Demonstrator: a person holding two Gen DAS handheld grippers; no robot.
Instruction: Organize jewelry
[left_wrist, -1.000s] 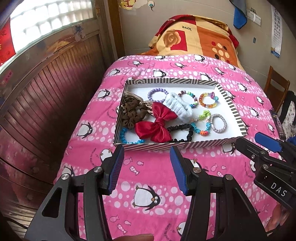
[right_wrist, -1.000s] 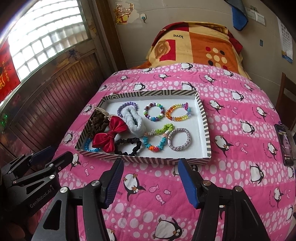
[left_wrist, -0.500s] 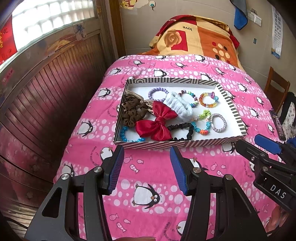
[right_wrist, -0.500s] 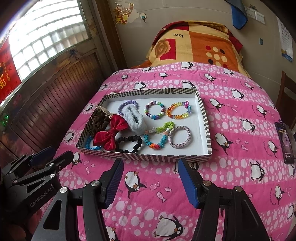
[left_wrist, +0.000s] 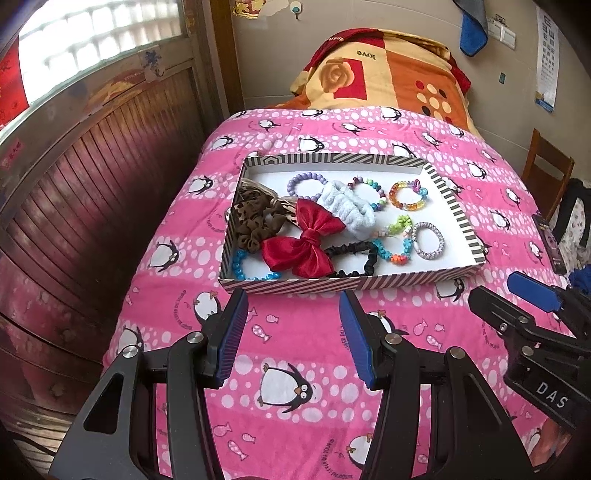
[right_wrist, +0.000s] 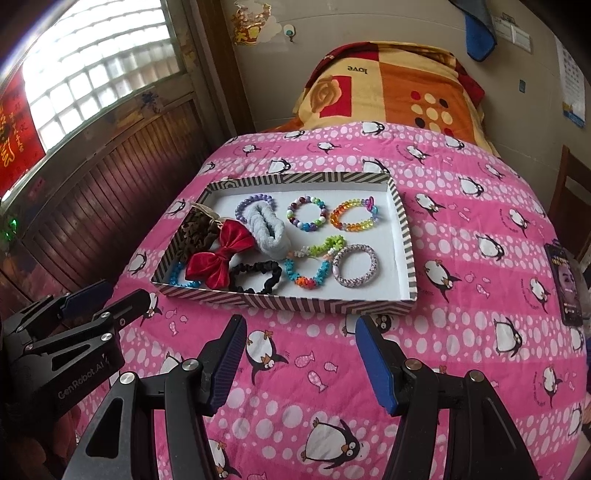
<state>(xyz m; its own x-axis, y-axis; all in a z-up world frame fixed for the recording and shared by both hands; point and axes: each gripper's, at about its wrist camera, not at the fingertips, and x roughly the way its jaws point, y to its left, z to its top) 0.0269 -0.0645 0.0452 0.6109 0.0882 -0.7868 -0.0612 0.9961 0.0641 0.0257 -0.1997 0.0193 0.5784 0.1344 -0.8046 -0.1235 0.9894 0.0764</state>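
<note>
A striped shallow box lies on the pink penguin bedspread. It holds a red bow, a brown scrunchie, a black scrunchie, a pale blue scrunchie, and several bead bracelets, among them a rainbow one and a silver one. My left gripper is open and empty, just short of the box's near edge. My right gripper is open and empty, also in front of the box. Each gripper shows at the side of the other's view.
A wooden panelled wall runs along the bed's left side. An orange and red blanket is piled at the far end. A phone lies on the bed at the right. A wooden chair stands beyond the right edge.
Both grippers have drawn back slightly from the box and stay open. Nothing in the box has moved.
</note>
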